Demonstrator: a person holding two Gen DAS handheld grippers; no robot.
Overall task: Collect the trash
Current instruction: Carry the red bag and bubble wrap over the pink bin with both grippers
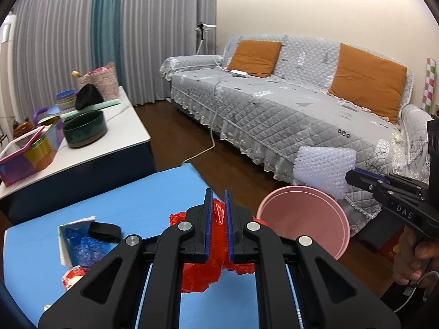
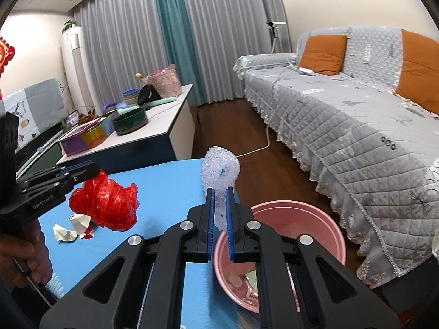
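My left gripper (image 1: 218, 200) is shut on a crumpled red plastic bag (image 1: 203, 271), held above the blue table top (image 1: 142, 197); the right wrist view shows the same bag (image 2: 105, 204) hanging from that gripper (image 2: 94, 168). My right gripper (image 2: 219, 200) is shut on a piece of clear bubble wrap (image 2: 221, 168), which the left wrist view shows as a white sheet (image 1: 323, 170) by the sofa side. A pink bin (image 2: 296, 224) stands just right of the table, under the right gripper, with scraps at its bottom. Crumpled white paper (image 2: 65, 233) lies on the table.
A blue plastic wrapper and a black band (image 1: 105, 231) lie on the table's left part. A white side table (image 2: 164, 126) with bowls and boxes stands behind. A grey covered sofa (image 2: 356, 126) with orange cushions fills the right. Dark wooden floor (image 2: 263, 170) lies between them.
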